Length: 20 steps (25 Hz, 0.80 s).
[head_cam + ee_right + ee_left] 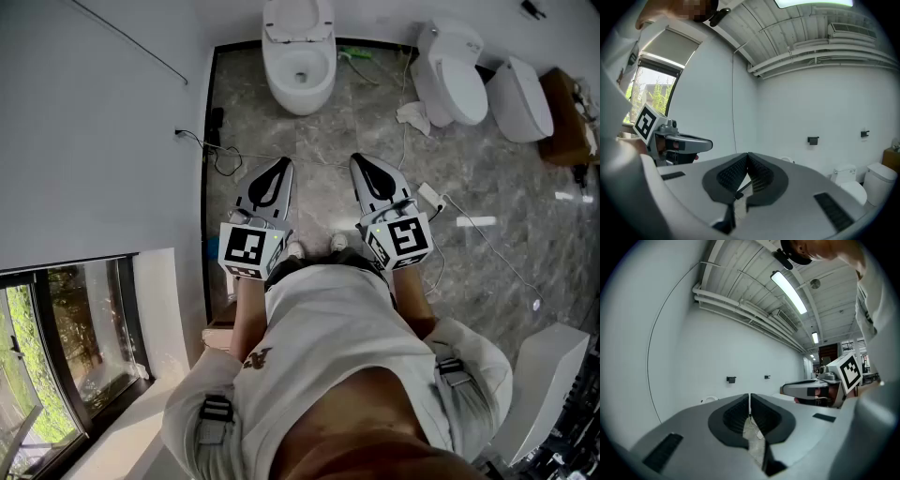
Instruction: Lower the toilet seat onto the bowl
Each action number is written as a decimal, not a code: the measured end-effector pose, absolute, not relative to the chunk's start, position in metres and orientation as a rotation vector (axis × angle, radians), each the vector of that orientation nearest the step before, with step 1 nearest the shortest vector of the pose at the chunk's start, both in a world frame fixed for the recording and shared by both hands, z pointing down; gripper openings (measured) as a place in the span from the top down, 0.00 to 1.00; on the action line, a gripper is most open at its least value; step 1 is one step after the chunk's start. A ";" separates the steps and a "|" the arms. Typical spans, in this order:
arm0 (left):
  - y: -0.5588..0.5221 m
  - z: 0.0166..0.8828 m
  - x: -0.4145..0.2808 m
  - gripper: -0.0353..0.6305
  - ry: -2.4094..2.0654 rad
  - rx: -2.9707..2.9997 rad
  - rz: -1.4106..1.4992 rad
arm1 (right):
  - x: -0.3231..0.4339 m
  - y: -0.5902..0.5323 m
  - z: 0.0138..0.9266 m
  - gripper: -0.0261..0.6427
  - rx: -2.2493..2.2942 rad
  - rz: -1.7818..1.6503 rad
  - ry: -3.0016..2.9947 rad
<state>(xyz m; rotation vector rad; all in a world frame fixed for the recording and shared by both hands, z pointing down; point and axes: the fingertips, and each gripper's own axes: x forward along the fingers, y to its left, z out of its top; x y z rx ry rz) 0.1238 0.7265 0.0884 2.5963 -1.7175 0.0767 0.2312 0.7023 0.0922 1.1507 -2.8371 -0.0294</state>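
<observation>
Risks from here, my read:
- Both pairs of jaws are pressed together with nothing between them. Going in like this I can only nudge the toilet seat (297, 17), not pinch it. One push past its balance point and it drops onto the bowl (300, 82) with a slam. Safer to spread one pair, take the rim and ride it down.
- The seat looks raised, leaning back at 12 o'clock from me, with the bowl open below it. Both are well apart from my tips, so I have to step forward first.
- Trip hazards on the floor (319, 187): a dark cable (221, 161) at 10 o'clock by the wall, and a small white block (429, 195) with a white lead at 2–3 o'clock. My feet could snag either on the way in.
- Two other toilets (459, 80) stand at 1–2 o'clock, lids down. Drift right and I end up on the wrong fixture.

Pose: left gripper (279, 164) and right gripper (362, 159) are side by side in front of my waist. Both are held level and point at 12 o'clock toward the toilet. The marker cubes (251, 249) sit at the body end. Each gripper view shows that gripper's pads meeting at the tip, empty.
</observation>
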 end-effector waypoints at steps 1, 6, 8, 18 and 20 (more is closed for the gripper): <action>0.725 0.089 0.120 0.90 -1.715 2.600 0.075 | 0.227 0.701 0.094 0.93 1.152 -0.027 -2.834; 0.718 0.091 0.102 0.90 -1.703 2.623 0.064 | 0.209 0.694 0.099 0.93 1.182 0.002 -2.832; 0.715 0.091 0.092 0.90 -1.695 2.630 0.058 | 0.201 0.692 0.098 0.93 1.209 0.014 -2.828; 0.680 0.099 0.070 0.91 -1.675 2.609 0.049 | 0.180 0.663 0.108 0.93 1.200 0.004 -2.769; 0.668 0.100 0.069 0.91 -1.684 2.604 0.056 | 0.179 0.651 0.108 0.93 1.191 -0.007 -2.773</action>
